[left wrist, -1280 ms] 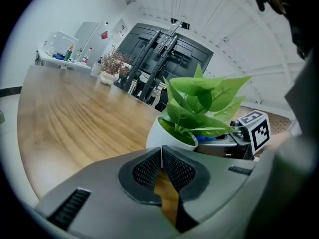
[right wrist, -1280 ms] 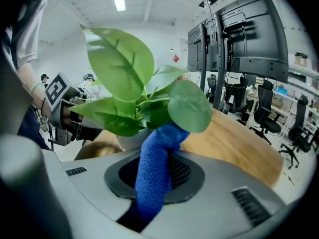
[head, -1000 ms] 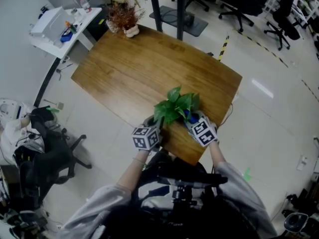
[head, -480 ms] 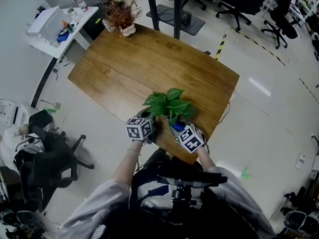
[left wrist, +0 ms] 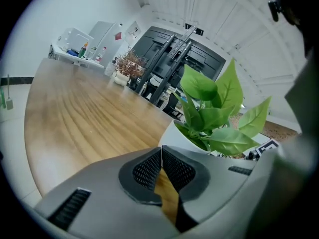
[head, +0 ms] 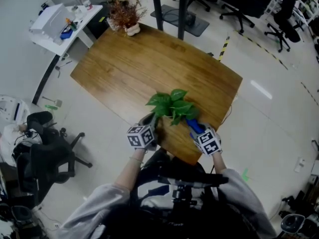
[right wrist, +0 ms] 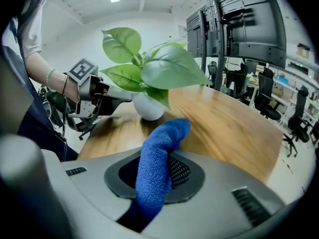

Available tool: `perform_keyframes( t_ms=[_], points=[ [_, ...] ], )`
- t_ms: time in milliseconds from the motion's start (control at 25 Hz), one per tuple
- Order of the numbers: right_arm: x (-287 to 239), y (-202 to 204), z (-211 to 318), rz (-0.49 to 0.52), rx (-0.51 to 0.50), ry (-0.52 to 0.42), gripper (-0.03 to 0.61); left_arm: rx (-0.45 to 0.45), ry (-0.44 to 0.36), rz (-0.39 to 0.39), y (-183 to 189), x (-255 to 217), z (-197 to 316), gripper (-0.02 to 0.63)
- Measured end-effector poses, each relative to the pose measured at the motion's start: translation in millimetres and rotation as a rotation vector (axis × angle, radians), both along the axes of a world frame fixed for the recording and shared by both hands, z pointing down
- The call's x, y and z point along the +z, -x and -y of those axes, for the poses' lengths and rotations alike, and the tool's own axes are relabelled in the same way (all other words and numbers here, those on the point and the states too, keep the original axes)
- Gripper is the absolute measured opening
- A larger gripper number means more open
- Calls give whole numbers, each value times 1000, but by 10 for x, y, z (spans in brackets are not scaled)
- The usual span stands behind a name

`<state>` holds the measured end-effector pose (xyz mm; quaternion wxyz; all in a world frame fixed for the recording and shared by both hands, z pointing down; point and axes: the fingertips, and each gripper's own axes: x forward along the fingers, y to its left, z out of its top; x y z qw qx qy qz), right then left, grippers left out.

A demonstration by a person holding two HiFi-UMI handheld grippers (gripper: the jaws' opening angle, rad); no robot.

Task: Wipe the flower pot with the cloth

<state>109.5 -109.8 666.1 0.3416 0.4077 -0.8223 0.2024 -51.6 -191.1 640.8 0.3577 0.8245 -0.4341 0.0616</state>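
Cloth [head: 194,126] now apart from flower pot [right wrist: 148,106]

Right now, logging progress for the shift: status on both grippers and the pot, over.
Left hand-held gripper shut, empty, beside white flower pot. Right hand-held gripper shut on blue cloth, looks short of pot. Only leaves overhang.

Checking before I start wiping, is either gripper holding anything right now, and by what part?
The right gripper clamps the blue cloth partway along, one end sticking out ahead. The left gripper is shut on nothing.
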Motion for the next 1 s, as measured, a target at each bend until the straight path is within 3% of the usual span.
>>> perform_keyframes(
  t_ms=[200,480,720,1000],
  points=[
    [-132,-254,402,-31,19,-76,74,12,9,-42,-101,-35,-113,12],
    [-378,63,697,16,-131,-139,74,54,4,-37,-222,-72,-152,12],
    [-409,396,562,32,-220,-134,74,98,-27,19,-186,-97,-22,12],
    [-198,666,374,51,-201,-64,74,112,-41,75,-60,-56,179,12]
  ],
)
